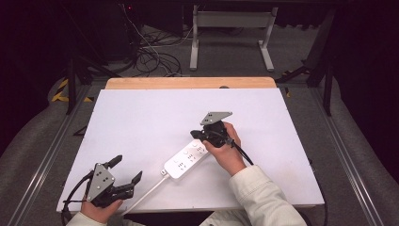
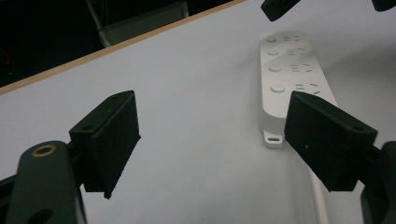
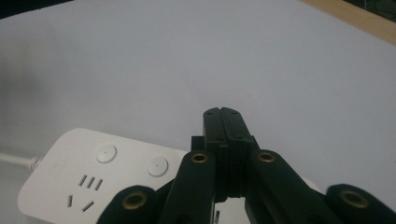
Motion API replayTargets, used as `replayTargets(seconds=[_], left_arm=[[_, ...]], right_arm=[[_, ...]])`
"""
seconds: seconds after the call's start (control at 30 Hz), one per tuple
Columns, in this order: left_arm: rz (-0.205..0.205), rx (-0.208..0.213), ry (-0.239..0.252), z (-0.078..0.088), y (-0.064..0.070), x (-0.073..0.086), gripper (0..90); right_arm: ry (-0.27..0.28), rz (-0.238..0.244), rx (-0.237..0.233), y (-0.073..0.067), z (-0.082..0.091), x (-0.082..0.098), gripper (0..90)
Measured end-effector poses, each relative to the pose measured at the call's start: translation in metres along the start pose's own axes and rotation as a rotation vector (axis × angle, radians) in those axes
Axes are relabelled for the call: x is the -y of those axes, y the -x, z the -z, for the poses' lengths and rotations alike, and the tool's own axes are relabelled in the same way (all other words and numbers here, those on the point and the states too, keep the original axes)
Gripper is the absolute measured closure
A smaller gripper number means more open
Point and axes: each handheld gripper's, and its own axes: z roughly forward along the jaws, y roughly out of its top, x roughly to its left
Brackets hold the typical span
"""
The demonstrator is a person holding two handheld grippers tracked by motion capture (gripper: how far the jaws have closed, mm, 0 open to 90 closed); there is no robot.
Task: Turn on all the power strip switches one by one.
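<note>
- Right gripper (image 1: 196, 134): jaws pressed flat together, nothing between them. It hovers at the far end of the power strip (image 1: 186, 160), tip aimed toward 9 o'clock in the high view. In the right gripper view the closed tip (image 3: 223, 122) sits just past the strip's round buttons (image 3: 106, 153); contact with the casing cannot be told.
- Left gripper (image 1: 126, 169): jaws spread wide, empty, parked near the table's near edge at about 7 o'clock from the strip.
- Power strip: lies diagonally mid-table, slightly right of centre, its white cable (image 1: 143, 194) trailing off toward 7 o'clock.
- Judgement: likely a button press with the closed tip. Risks: the tip slides off a button onto the socket slots, or a sideways push skids the loose strip across the smooth white table (image 1: 141, 117), since the left gripper is not steadying it.
- Containers: none on the table.
</note>
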Motion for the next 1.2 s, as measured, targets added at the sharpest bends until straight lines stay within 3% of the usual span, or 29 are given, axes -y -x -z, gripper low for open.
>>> replayTargets(seconds=[0.53, 1.1, 1.2], left_arm=[[-0.003, -0.001, 0.001, 0.0, 0.0, 0.0, 18.3], [-0.004, -0.004, 0.0, 0.0, 0.0, 0.0, 18.3], [-0.006, -0.002, -0.004, 0.0, 0.0, 0.0, 18.3]], right_arm=[[-0.101, -0.009, 0.007, -0.002, -0.018, 0.014, 90.0], [-0.123, 0.013, 0.014, -0.004, -0.02, 0.018, 90.0], [-0.126, 0.008, -0.004, -0.002, -0.021, 0.018, 90.0]])
